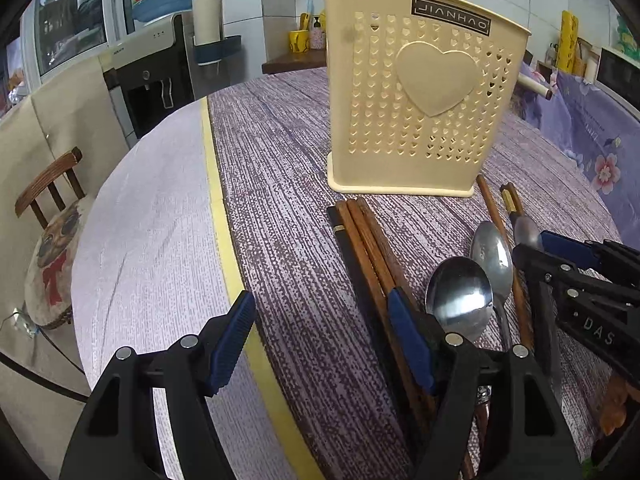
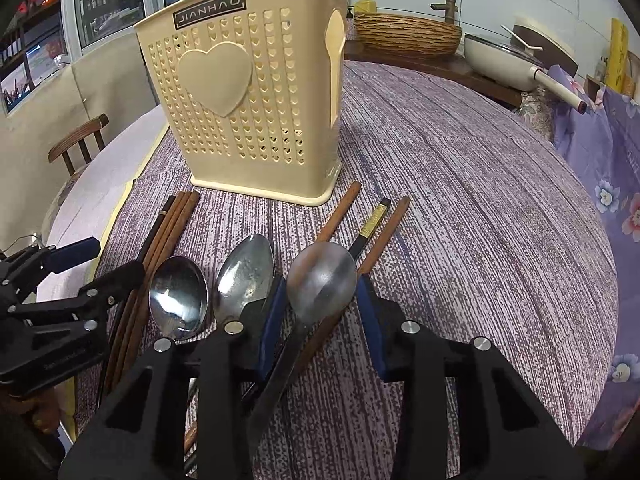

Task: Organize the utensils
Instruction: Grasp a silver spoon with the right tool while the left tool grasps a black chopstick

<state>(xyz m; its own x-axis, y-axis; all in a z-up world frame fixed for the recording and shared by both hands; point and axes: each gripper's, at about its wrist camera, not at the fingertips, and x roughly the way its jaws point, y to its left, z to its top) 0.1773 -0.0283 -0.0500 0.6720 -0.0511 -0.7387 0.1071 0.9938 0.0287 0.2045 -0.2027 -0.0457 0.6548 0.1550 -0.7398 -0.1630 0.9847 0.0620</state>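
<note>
From the left wrist view, the left hand-held gripper (image 1: 320,340) is hovering low over the bench (image 1: 280,184) with its jaws standing wide apart and nothing between the blue pads. Its right-side pad is sitting over a bundle of brown chopsticks (image 1: 368,240), which are lying side by side on the purple cloth in front of the cream utensil holder (image 1: 416,92). The holder is standing upright towards the far side of the bench, a raised heart on its perforated face. Two steel spoons, the round spoon (image 1: 458,296) and the pointed spoon (image 1: 492,252), are lying bowl-up just beside the chopsticks. The right hand-held gripper (image 1: 560,256) is reaching in from the right edge.

From the right wrist view, the right hand-held gripper (image 2: 320,316) is straddling a third spoon (image 2: 322,276), whose bowl is lying between the partly closed jaws and whose handle is running back towards the camera. Whether the pads are actually pressing on it cannot be told; a gap is showing on each side of the handle. A black-and-gold chopstick (image 2: 372,226) and two loose brown chopsticks (image 2: 386,228) are lying near that spoon, just in front of the holder (image 2: 244,92). The left hand-held gripper (image 2: 96,264) is showing at the left edge, jaws apart, above the chopstick bundle (image 2: 176,220).
</note>
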